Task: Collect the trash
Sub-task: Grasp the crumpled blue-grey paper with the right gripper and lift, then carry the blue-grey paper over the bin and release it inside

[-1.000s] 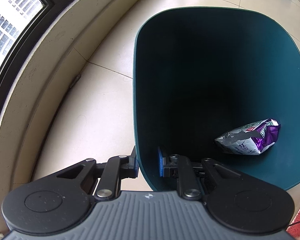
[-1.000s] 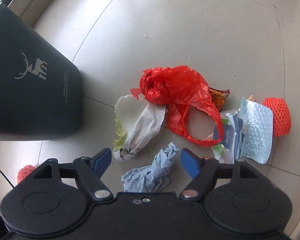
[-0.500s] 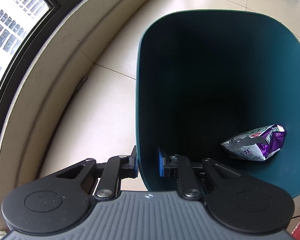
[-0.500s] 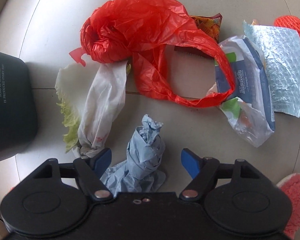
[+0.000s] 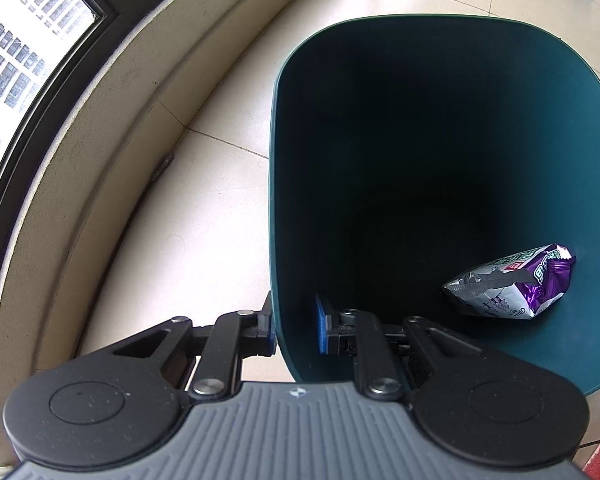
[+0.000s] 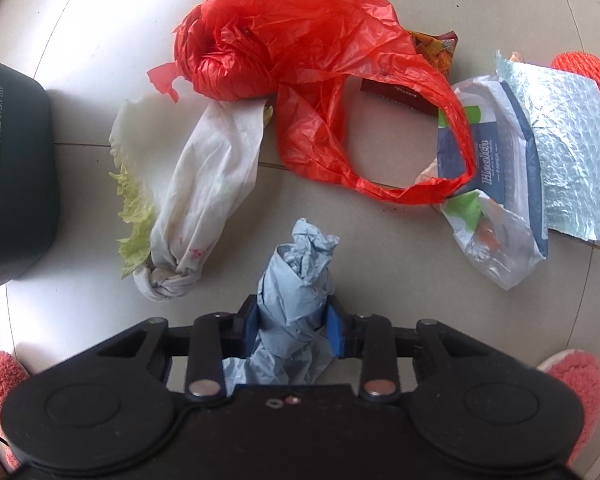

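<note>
We've got our left gripper point(image 5: 296, 326) clamped on the rim of the tall dark teal plastic trash bin point(image 5: 560, 92), one pad outside the wall and one inside. Lying inside the bin against its wall is a crinkled purple and silver foil snack bag point(image 5: 508, 286). Pale floor tiles point(image 5: 204, 208) and a window sill point(image 5: 100, 128) run along the left.

Our right gripper point(image 6: 294, 326) points down at the floor, and its jaws have just been closing: both blue pads now press on a crumpled light blue paper wad point(image 6: 296, 292) that's pinched between them, still on the floor.

The rest of the trash sits past it: a knotted white plastic bag point(image 6: 208, 188) lying over a cabbage leaf point(image 6: 134, 216), a big red plastic bag point(image 6: 300, 56), a blue and white tissue wrapper point(image 6: 496, 168), a silver bubble mailer point(image 6: 568, 148) and an orange foam net point(image 6: 592, 76) at the far right. The bin's dark outside wall point(image 6: 16, 168) shows on the left.
</note>
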### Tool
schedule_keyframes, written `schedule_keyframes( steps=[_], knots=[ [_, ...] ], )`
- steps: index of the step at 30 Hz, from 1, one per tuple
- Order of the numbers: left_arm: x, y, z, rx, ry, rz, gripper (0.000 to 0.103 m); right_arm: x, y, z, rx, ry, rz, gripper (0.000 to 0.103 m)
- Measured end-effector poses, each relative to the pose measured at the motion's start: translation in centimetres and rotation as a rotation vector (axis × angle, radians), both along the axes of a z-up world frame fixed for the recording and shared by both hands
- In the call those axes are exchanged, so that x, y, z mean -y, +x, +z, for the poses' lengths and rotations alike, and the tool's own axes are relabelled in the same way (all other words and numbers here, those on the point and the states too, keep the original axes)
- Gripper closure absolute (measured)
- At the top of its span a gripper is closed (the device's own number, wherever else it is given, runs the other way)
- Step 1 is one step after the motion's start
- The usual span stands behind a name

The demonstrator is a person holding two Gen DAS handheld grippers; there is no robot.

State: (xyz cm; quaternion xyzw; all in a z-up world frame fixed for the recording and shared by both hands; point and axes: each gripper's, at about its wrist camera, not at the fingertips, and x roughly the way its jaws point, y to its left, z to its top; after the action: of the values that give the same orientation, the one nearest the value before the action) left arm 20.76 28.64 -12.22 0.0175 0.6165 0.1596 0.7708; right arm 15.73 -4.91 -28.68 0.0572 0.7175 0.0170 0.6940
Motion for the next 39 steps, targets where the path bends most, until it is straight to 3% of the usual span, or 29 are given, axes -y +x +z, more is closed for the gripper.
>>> schedule_keyframes(
  steps=[5, 15, 30, 34, 39],
  knots=[
    [-2.0, 0.5, -0.1, -0.001, -0.011, 0.009, 0.085, -1.4, -0.4, 3.7, 0.033, -0.01, 0.058, 0.071],
    [-1.6, 0.1, 0.2, 0.003, -0.025, 0.019, 0.085, -3.4, 0.5, 14.8, 0.169, -0.014, 0.24, 0.071],
    [-3.5, -0.7, 0.8, 0.004, -0.046, 0.021, 0.085, -7.3, 2.7, 32.5, 0.487, 0.059, 0.449, 0.071],
    [-3.4, -0.7, 1.1, 0.005, -0.045, 0.019, 0.085, -9.9, 3.6, 35.6, 0.547, 0.104, 0.501, 0.071],
    [-3.6, -0.6, 2.4, 0.01, -0.058, 0.024, 0.085, -14.3, 4.8, 36.0, 0.581, 0.132, 0.577, 0.071]
  ],
)
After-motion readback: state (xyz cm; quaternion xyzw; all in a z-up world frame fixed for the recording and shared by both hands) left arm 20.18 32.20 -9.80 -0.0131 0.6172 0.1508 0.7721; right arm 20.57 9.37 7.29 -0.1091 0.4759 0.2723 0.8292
